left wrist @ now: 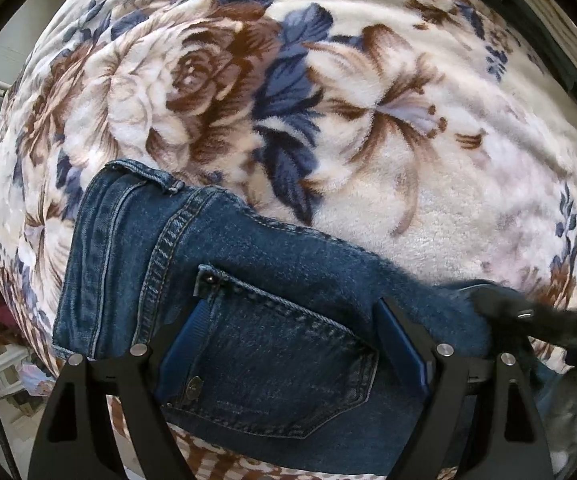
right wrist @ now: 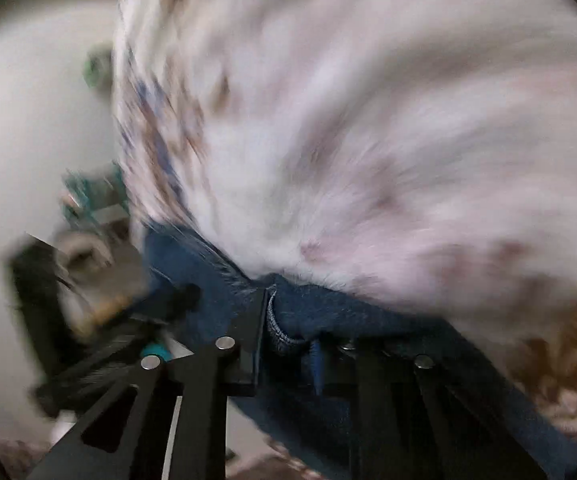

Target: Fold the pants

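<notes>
Between my right jaws: denim pinched, nearly closed, to lift a fold edge, I judge.
Right gripper (right wrist: pixel 288 320): at 6 o'clock in its own blurred view.
Left gripper (left wrist: pixel 292 320): wide open, pointing straight down, straddling the back pocket (left wrist: pixel 280 364); holding nothing, probably pinning.
Jeans (left wrist: pixel 136 248): 6 to 8 o'clock in the left view.
Floral blanket (left wrist: pixel 408 184): underneath, 12 o'clock onward.

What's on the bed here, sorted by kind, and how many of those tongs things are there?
Jeans: 1
Floral blanket: 1
Tongs: 2, the left tongs open over the back pocket, the right tongs closed on a denim edge
Total: 4
</notes>
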